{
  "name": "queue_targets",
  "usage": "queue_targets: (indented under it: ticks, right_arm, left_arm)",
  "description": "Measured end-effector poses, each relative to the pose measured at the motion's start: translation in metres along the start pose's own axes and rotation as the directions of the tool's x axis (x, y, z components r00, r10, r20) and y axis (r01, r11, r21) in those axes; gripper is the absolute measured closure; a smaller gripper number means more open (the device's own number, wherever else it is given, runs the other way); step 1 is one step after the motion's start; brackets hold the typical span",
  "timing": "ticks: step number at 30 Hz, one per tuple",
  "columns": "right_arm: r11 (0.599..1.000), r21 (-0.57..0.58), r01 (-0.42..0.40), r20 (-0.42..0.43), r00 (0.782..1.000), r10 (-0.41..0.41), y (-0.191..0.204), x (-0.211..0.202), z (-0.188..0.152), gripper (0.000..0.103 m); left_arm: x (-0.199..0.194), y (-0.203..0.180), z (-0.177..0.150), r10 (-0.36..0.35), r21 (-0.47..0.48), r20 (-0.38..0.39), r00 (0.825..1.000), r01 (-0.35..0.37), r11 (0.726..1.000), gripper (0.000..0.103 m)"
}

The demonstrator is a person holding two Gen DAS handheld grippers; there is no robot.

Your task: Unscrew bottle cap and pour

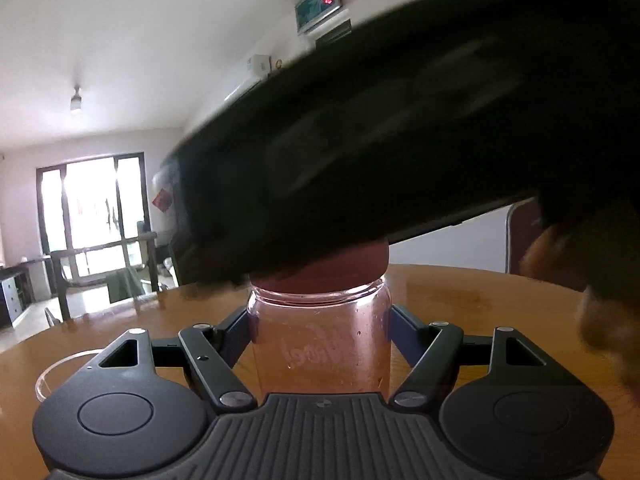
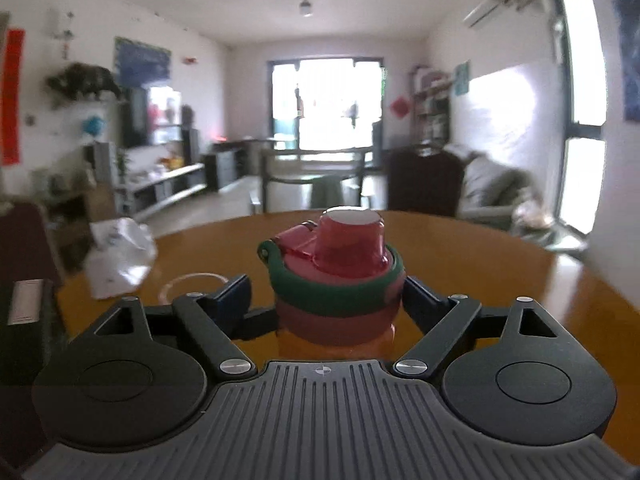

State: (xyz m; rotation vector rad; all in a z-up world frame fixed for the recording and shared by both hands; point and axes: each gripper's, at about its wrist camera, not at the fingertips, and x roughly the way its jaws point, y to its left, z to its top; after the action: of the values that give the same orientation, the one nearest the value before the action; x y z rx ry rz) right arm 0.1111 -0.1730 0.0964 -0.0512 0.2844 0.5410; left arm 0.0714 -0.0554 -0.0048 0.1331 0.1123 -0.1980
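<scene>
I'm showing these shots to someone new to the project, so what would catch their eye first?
The see-through pink plastic bottle stands at centre on the round wooden table, clamped at its body by the left gripper. The right gripper closes around its red screw cap with a green strap, and from the left wrist it looms as a big dark blur overhead. A clear round dish lies to the left.

Red cap (image 2: 347, 246) with green band (image 2: 340, 294); pinkish bottle (image 1: 320, 340); brown table (image 2: 480, 272).

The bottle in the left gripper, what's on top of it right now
A red cap with a green strap sits on the bottle, held by the left gripper. The right gripper closes around the cap. In the left view that gripper's body hides most of the cap.
</scene>
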Motion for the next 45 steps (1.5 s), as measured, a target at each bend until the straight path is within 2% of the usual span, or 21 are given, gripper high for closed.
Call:
queue_targets:
  ticks: [3,5,7,9,11,13,17,18,19,20,21,23,25,26,28,31,34,39,43,45]
  right_arm:
    - [1.0,0.015,-0.011,0.001,1.0,0.011,-0.006,0.001,0.0,0.032]
    - [0.999,-0.035,-0.025,0.004,1.0,0.025,-0.007,0.002,-0.001,0.032]
    - [0.993,-0.083,-0.083,-0.002,0.997,0.083,-0.014,0.004,0.0,0.032]
    - [0.977,-0.117,-0.178,-0.019,0.984,0.177,-0.029,0.009,0.004,0.032]
    - [0.951,-0.15,-0.271,-0.038,0.962,0.269,-0.044,0.013,0.008,0.032]
    - [0.915,-0.18,-0.362,-0.061,0.932,0.357,-0.059,0.018,0.012,0.032]
    - [0.814,-0.232,-0.532,-0.114,0.846,0.521,-0.089,0.026,0.02,0.032]
    - [0.8,-0.239,-0.551,-0.121,0.834,0.538,-0.09,0.028,0.021,0.028]
    - [0.805,-0.241,-0.543,-0.121,0.839,0.53,-0.086,0.027,0.021,0.024]
    - [0.816,-0.24,-0.526,-0.115,0.85,0.514,-0.081,0.023,0.019,0.011]
    - [0.832,-0.239,-0.5,-0.095,0.865,0.493,-0.074,0.018,0.018,0.004]
    - [0.874,-0.242,-0.422,-0.037,0.904,0.426,-0.056,0.005,0.016,0.003]
    - [0.929,-0.231,-0.29,0.014,0.954,0.301,-0.035,-0.004,0.019,0.003]
    - [0.952,-0.211,-0.223,0.037,0.971,0.235,-0.025,-0.007,0.021,0.003]
    - [0.984,-0.139,-0.109,0.052,0.992,0.117,-0.012,-0.01,0.025,0.003]
    - [0.995,-0.099,-0.016,0.039,0.999,0.02,-0.001,-0.009,0.026,0.005]
    - [0.99,-0.113,0.086,0.048,0.996,-0.081,0.004,-0.013,0.023,0.008]
    - [0.991,-0.087,0.101,0.046,0.994,-0.097,-0.008,-0.028,0.019,0.009]
    - [0.981,-0.093,0.168,0.037,0.985,-0.166,-0.022,-0.038,0.015,0.01]
    - [0.975,-0.096,0.202,0.033,0.979,-0.2,-0.029,-0.043,0.013,0.014]
  left_arm:
    - [0.001,0.003,0.0,-0.002,-0.015,-0.005,1.0,0.002,1.0,0.031]
    - [0.001,0.005,0.0,-0.006,-0.018,-0.007,1.0,0.006,1.0,0.031]
    - [0.002,0.012,0.001,-0.034,-0.035,-0.014,0.999,0.033,0.999,0.032]
    - [0.002,0.016,0.001,-0.053,-0.045,-0.018,0.998,0.052,0.998,0.032]
    - [0.002,0.02,0.001,-0.078,-0.045,-0.021,0.997,0.077,0.996,0.032]
    - [0.002,0.023,0.001,-0.1,-0.05,-0.019,0.995,0.099,0.994,0.032]
    - [0.003,0.022,0.001,-0.117,-0.041,-0.014,0.993,0.116,0.992,0.032]
    - [0.003,0.021,0.0,-0.117,-0.047,-0.013,0.993,0.116,0.992,0.032]
    - [0.002,0.023,0.0,-0.116,-0.054,-0.013,0.993,0.115,0.992,0.032]
    - [0.002,0.023,0.0,-0.115,-0.052,-0.013,0.993,0.114,0.992,0.032]
    - [0.002,0.022,0.0,-0.114,-0.052,-0.013,0.993,0.113,0.992,0.032]
    - [0.002,0.021,-0.002,-0.1,-0.052,-0.01,0.995,0.1,0.994,0.032]
    - [0.001,0.018,-0.001,-0.091,-0.055,-0.01,0.996,0.09,0.994,0.032]
    - [0.0,0.018,0.001,-0.087,-0.055,-0.01,0.996,0.086,0.995,0.032]
    - [0.0,0.016,0.002,-0.08,-0.056,-0.01,0.997,0.08,0.995,0.032]
    - [0.001,0.014,0.003,-0.072,-0.057,-0.011,0.997,0.071,0.996,0.032]
    - [0.002,0.013,0.003,-0.071,-0.059,-0.009,0.997,0.07,0.996,0.032]
    - [0.003,0.012,0.002,-0.069,-0.06,-0.008,0.998,0.069,0.996,0.032]
    - [0.002,0.013,0.002,-0.066,-0.06,-0.01,0.998,0.065,0.996,0.032]
    - [0.002,0.013,0.003,-0.064,-0.06,-0.011,0.998,0.063,0.996,0.032]
